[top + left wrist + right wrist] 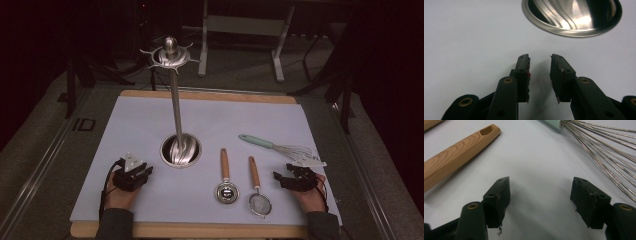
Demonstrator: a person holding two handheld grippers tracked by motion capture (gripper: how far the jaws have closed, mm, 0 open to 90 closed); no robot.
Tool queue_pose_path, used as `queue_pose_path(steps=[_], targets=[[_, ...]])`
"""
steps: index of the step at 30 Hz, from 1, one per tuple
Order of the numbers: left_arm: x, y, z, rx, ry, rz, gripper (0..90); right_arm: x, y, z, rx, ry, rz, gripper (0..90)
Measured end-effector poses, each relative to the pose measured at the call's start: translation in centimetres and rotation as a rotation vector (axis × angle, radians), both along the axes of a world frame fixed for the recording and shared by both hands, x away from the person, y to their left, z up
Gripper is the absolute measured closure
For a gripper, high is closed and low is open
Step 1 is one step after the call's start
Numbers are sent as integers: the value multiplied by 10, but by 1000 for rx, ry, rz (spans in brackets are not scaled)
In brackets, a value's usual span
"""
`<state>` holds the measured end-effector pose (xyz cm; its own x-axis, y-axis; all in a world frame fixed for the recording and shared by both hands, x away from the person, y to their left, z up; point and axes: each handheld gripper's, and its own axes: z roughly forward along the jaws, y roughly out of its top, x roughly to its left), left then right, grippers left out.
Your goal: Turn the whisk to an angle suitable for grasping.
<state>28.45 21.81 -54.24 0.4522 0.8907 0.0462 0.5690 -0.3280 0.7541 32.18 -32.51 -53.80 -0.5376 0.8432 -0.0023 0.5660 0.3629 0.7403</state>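
On the pale mat, the left gripper rests near the front left corner, its jaws parted with nothing between them and aimed at the steel utensil stand, whose round base lies just ahead of it. Near the front right edge, the right gripper sits with its jaws spread wide and empty. A mint-handled whisk lies just beside it, its wires close to one jaw. The wooden-handled strainer and a wooden-handled measuring spoon lie between the grippers, untouched.
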Motion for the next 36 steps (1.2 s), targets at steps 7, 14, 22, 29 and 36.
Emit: queue_pose_path(steps=[7, 14, 22, 29, 36], targets=[[-2, -3, 0, 22, -18, -39, 670, -1, 0, 0, 5, -4, 11, 376], [-3, -3, 0, 20, -24, -30, 662, 0, 0, 0, 6, -2, 11, 377], [-5, 3, 1, -28, -41, -36, 664, -1, -2, 1, 25, -5, 20, 459], [-5, 3, 1, -38, -42, -33, 667, -2, -3, 2, 47, -10, 46, 551], [-5, 4, 1, -46, -42, -38, 667, -3, 7, 7, -6, -9, 75, 553]])
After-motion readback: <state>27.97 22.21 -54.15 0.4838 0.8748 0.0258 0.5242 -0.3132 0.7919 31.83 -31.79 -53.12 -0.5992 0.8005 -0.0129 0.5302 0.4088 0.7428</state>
